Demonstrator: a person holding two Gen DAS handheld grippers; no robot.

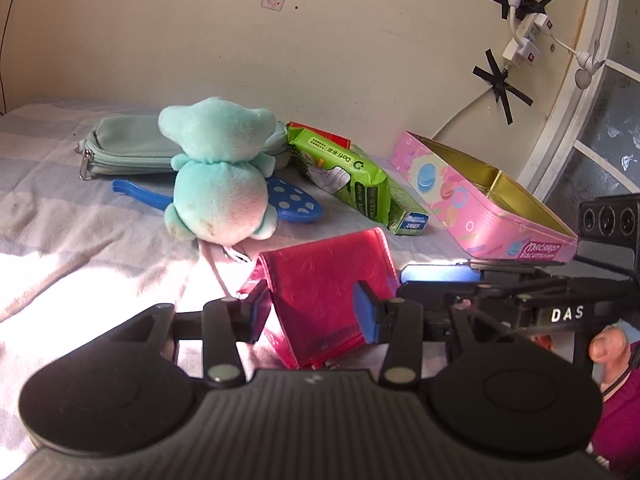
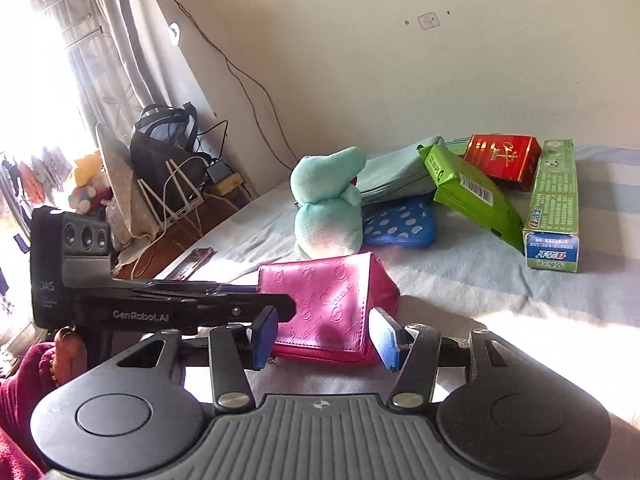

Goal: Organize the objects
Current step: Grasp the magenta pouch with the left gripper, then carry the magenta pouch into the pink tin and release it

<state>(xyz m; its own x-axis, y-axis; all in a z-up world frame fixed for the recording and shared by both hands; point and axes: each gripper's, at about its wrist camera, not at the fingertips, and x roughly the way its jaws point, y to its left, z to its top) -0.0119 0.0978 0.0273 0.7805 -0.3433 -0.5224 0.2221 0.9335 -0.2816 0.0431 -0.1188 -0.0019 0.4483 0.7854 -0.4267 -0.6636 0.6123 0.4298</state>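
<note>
Both of your grippers converge on the pink wallet [image 1: 332,296], which stands tented on the bed [image 1: 60,216] in the sunlit foreground. Your left gripper [image 1: 312,312] has its fingers set moderately wide, one blue pad on each side of the wallet; whether the pads touch the leather cannot be told from the left wrist view. Your right gripper [image 2: 326,338] likewise straddles the wallet's near end, fingers parted about as wide as the wallet, with no firm clamp evident. The wallet is therefore bracketed, not demonstrably held. As to progress, judged from the layout, little sorting is complete: the pink biscuit tin [image 1: 480,200] lies open at the right near the wall, and what shows of its gold interior holds nothing. Outside it lie the teal plush toy [image 1: 216,176], sitting on the blue dotted spoon [image 1: 296,200]; the grey-green zip pouch [image 1: 128,148] behind the toy; the green snack packet [image 1: 344,176] leaning against the red box [image 2: 502,156]; and the green toothpaste carton [image 2: 554,208] beside the packet. All appear loose and overlapping rather than arranged. Remaining work, in my assessment, comprises securing the wallet, placing it, and then dealing with every other item listed; the tin looks the probable receptacle, though that is inference only.
</note>
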